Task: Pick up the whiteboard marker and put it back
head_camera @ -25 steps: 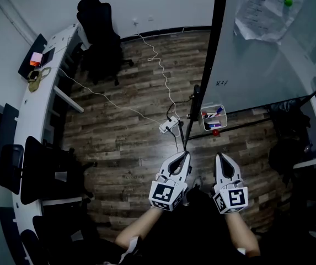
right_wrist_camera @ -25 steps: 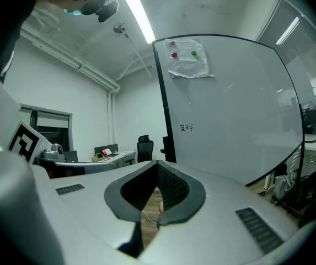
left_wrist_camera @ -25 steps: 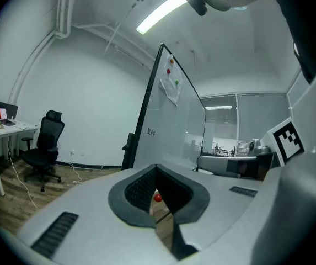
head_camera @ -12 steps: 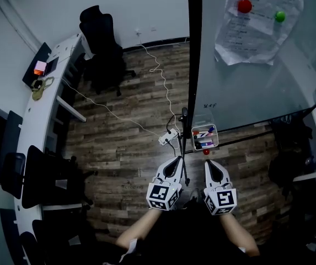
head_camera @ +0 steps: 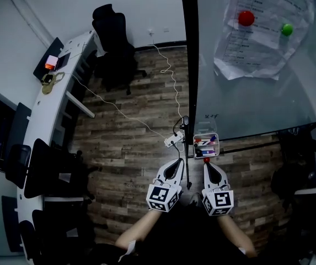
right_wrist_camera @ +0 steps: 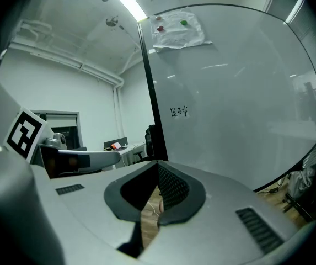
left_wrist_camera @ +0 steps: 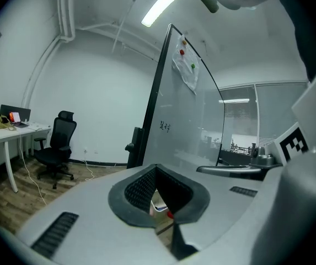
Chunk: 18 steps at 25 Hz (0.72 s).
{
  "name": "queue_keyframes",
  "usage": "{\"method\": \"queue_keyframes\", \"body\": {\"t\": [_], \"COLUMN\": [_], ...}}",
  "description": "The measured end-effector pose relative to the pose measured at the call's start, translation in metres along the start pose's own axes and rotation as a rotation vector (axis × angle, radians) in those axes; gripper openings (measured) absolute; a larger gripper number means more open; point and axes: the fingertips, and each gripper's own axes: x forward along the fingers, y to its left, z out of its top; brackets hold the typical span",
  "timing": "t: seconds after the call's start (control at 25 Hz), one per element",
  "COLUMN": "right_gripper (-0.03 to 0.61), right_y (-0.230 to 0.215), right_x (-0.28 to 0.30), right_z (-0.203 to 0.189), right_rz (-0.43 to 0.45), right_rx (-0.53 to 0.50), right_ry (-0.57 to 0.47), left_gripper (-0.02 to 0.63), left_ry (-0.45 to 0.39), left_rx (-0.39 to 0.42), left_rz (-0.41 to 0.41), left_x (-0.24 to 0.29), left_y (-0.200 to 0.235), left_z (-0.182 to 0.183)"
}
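Low in the head view, two grey hand-held tools sit side by side above a dark wood-plank floor (head_camera: 124,148). The left tool (head_camera: 177,162) extends from the left forearm (head_camera: 138,229) and the right tool (head_camera: 207,165) from the right forearm (head_camera: 236,235). They are level with each other, tips pointing forward at the foot of a large white whiteboard (head_camera: 251,93) in a black frame.

Just ahead of the right tool's tip is a small red round object (head_camera: 206,159). Just beyond it is a small clear tray (head_camera: 205,146) at the board's lower edge. The whiteboard markers (head_camera: 204,142) lie in that tray. At least three show, with red, blue and dark caps, and neither tool touches them.

Only the head view shows the tray's contents, a long white counter (head_camera: 47,120) curving down the left, and one white power strip (head_camera: 172,141) on the floor. Both gripper views, unlike the head view, take in a ceiling strip light (left_wrist_camera: 166,1).

The left gripper view shows the left tool's jaws closed tip to tip with nothing gripped. A sliver of the tray shows through the hollow behind the tips. The right gripper view shows the right tool's jaws likewise closed and empty, facing a small handwritten mark (right_wrist_camera: 179,112) on the board.

One black office chair (head_camera: 113,37) stands by the far wall. One crumpled paper sheet (head_camera: 260,32) hangs on the board under two magnets, one red magnet (head_camera: 246,18) and one green magnet (head_camera: 287,29).
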Motion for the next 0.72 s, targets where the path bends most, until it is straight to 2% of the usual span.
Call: {"method": "queue_keyframes", "body": {"t": [0.24,0.72], "right_gripper": [0.015,0.017], "right_y": [-0.001,-0.011], "right_x": [0.013,0.05], "right_z": [0.002,-0.01], "right_rz": [0.006,-0.052], "right_rx": [0.003,-0.036], "right_ry": [0.011,0.071], "left_gripper": [0.008,0.008], "left_ry": [0.02,0.04], "left_rx": [-0.002,-0.009], "left_rz": [-0.028,-0.11], "left_x": [0.007,0.033], "left_y": [0.0,0.02], "left_z": [0.001,0.003]}}
